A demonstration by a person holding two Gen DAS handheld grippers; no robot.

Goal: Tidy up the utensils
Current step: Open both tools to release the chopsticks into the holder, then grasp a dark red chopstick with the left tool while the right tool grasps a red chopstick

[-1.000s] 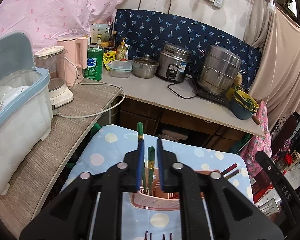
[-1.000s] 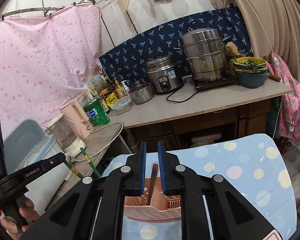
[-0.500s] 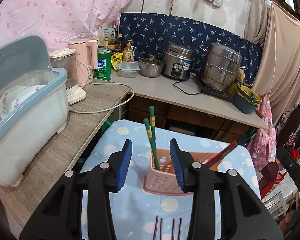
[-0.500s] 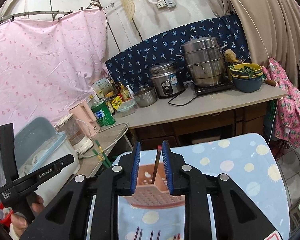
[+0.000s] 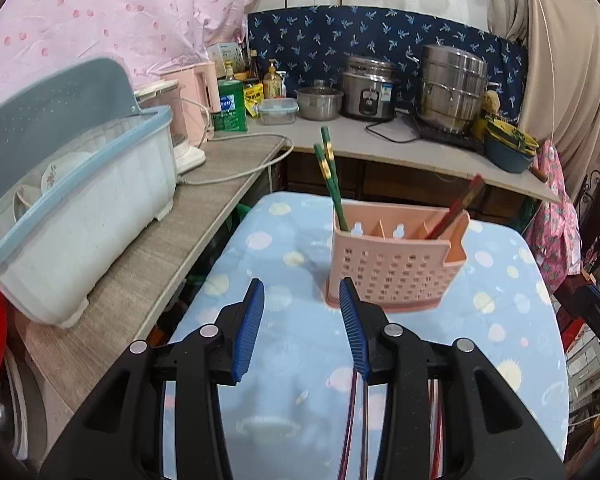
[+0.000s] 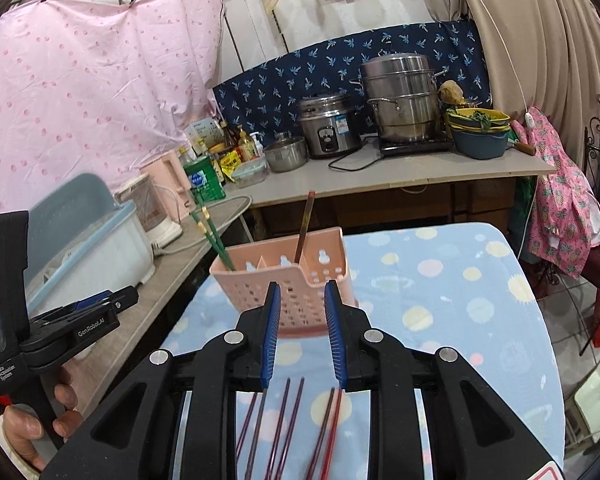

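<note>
Beyond both empty, parted grippers, left gripper (image 5: 302,330) and right gripper (image 6: 301,330), green chopsticks (image 5: 327,172) stand sorted in the pink perforated plastic caddy (image 5: 396,262), while dark red chopsticks (image 6: 288,424) beneath them await picking.

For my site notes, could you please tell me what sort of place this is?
Most likely a home kitchen: a rice cooker and stacked steamer pot stand on the counter, and a dish rack holds plates.
</note>
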